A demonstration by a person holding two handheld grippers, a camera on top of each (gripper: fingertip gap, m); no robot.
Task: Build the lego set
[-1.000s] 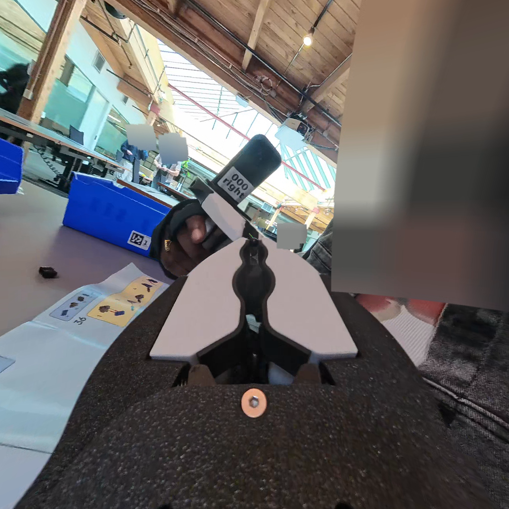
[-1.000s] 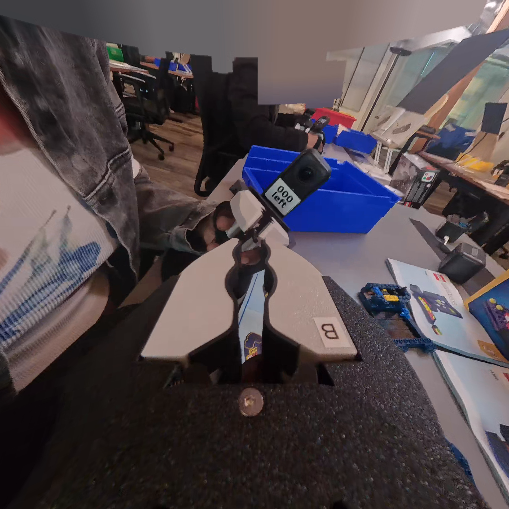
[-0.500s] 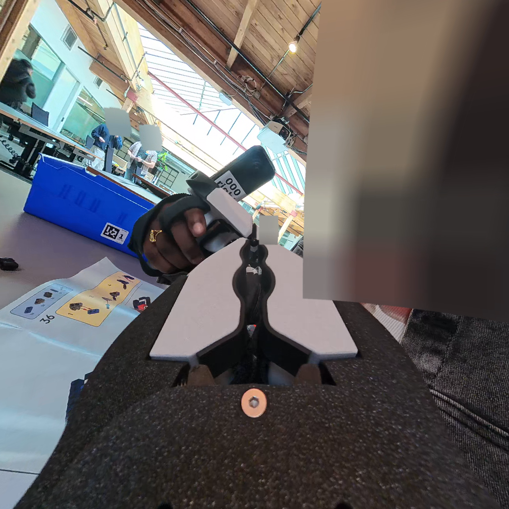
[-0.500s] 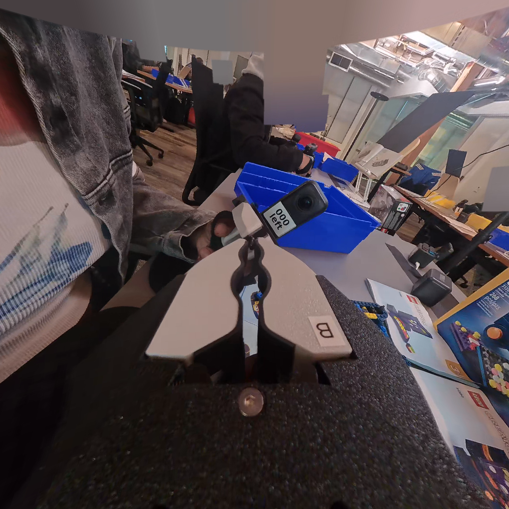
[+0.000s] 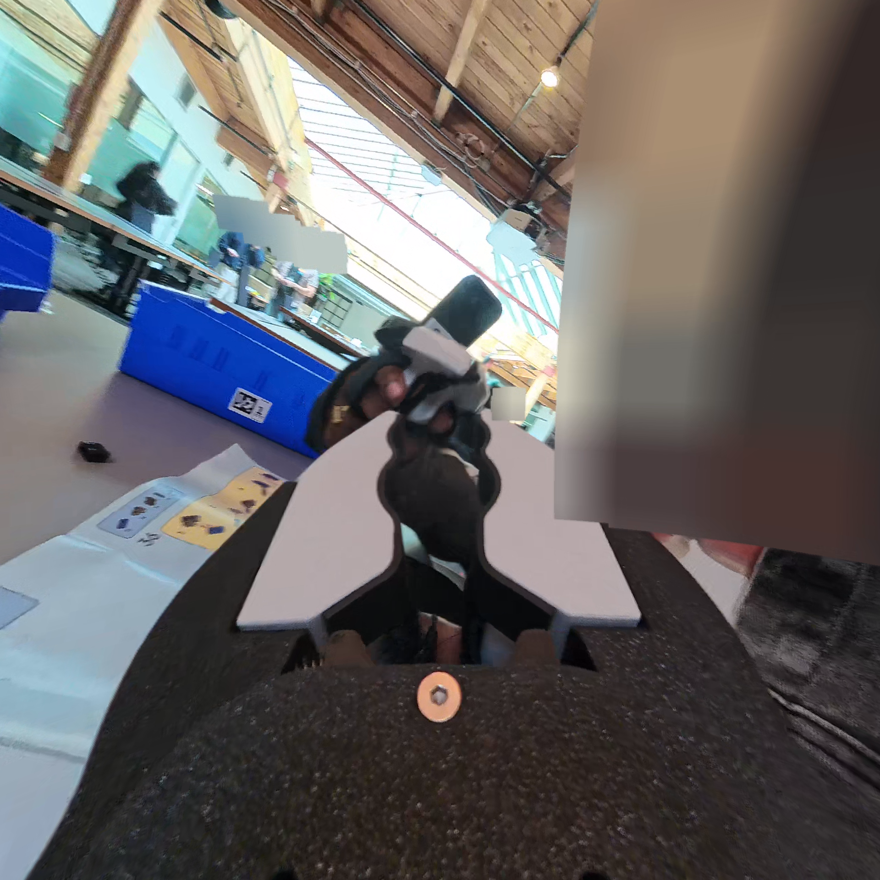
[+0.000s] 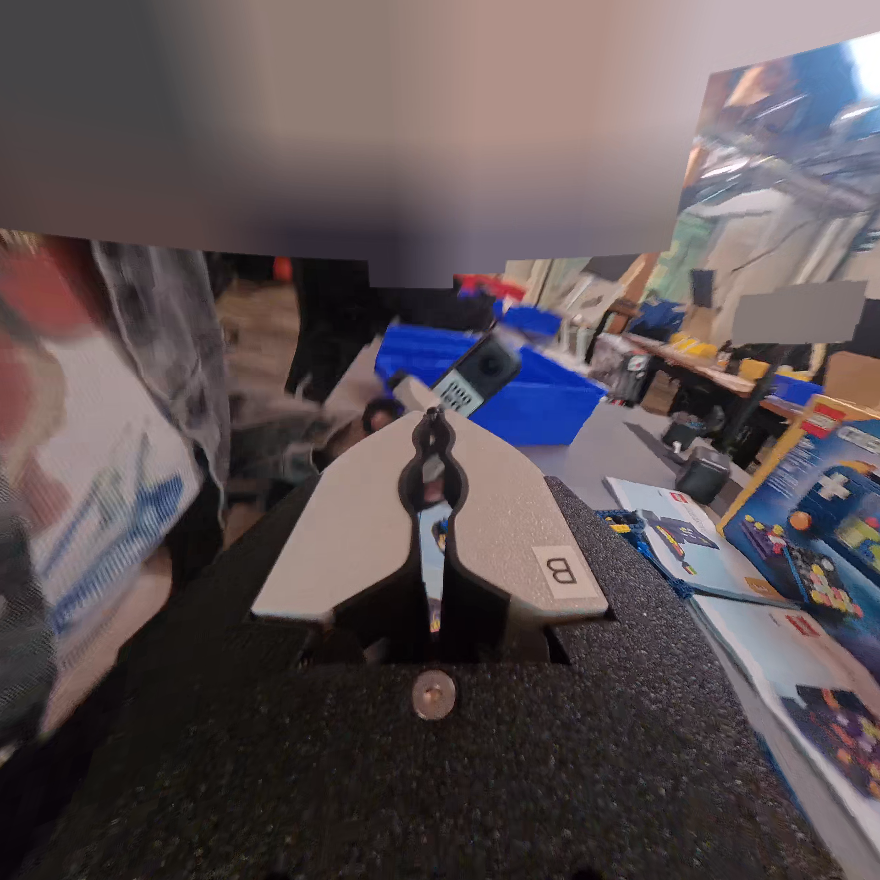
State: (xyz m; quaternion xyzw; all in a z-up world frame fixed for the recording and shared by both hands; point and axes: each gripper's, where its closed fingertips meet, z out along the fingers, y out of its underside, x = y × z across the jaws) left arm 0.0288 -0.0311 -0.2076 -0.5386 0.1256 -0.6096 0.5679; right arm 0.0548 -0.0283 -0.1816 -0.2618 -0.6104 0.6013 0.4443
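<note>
A blue bin (image 6: 524, 405) stands on the table beyond both grippers. An open instruction booklet (image 6: 690, 547) lies right of the right gripper (image 6: 434, 415), whose fingertips are pressed together. The left gripper (image 5: 438, 428) is spread, with nothing between its fingers.

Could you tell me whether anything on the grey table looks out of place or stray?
One thing: a small black piece lies alone on the grey table, apart from the open white instruction booklet and the blue plastic bin. Nothing looks spilled or damaged, though both views are blurred.
</note>
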